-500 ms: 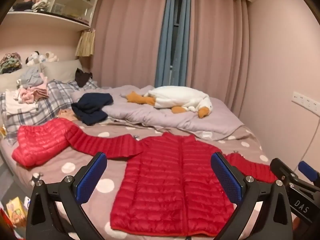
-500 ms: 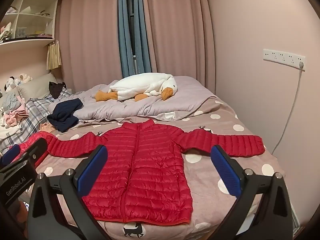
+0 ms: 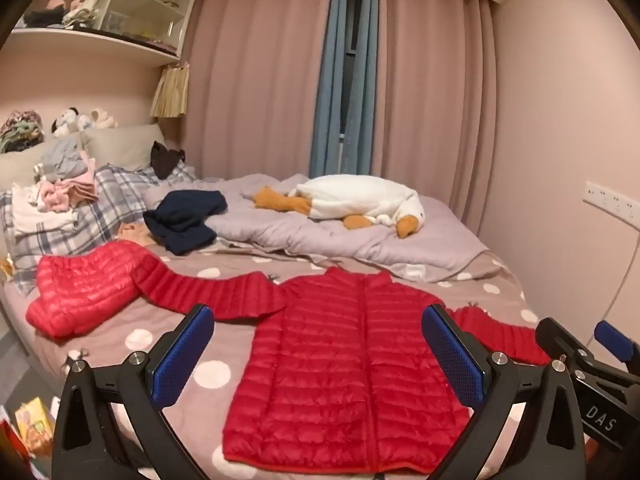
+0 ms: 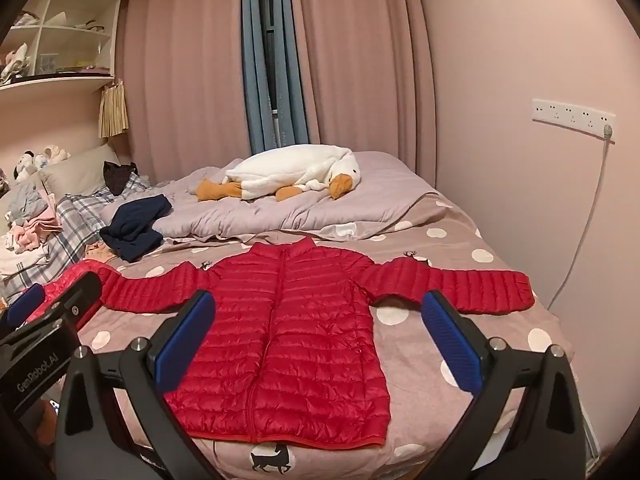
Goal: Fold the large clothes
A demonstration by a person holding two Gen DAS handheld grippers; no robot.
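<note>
A red quilted jacket (image 3: 344,380) (image 4: 292,344) lies flat on the polka-dot bed, front up, zipped, both sleeves spread out sideways. A second red puffer garment (image 3: 80,292) sits crumpled at the left end of its left sleeve. My left gripper (image 3: 320,356) hovers above the jacket's hem side, jaws wide open and empty. My right gripper (image 4: 320,340) hangs likewise over the jacket, open with nothing between its blue pads. Each gripper shows at the edge of the other's view.
A white goose plush (image 4: 292,174) lies on a lilac duvet (image 3: 360,236) behind the jacket. A navy garment (image 3: 184,216) and a pile of clothes (image 3: 60,192) on plaid bedding sit at the left. The wall with sockets (image 4: 572,116) bounds the right.
</note>
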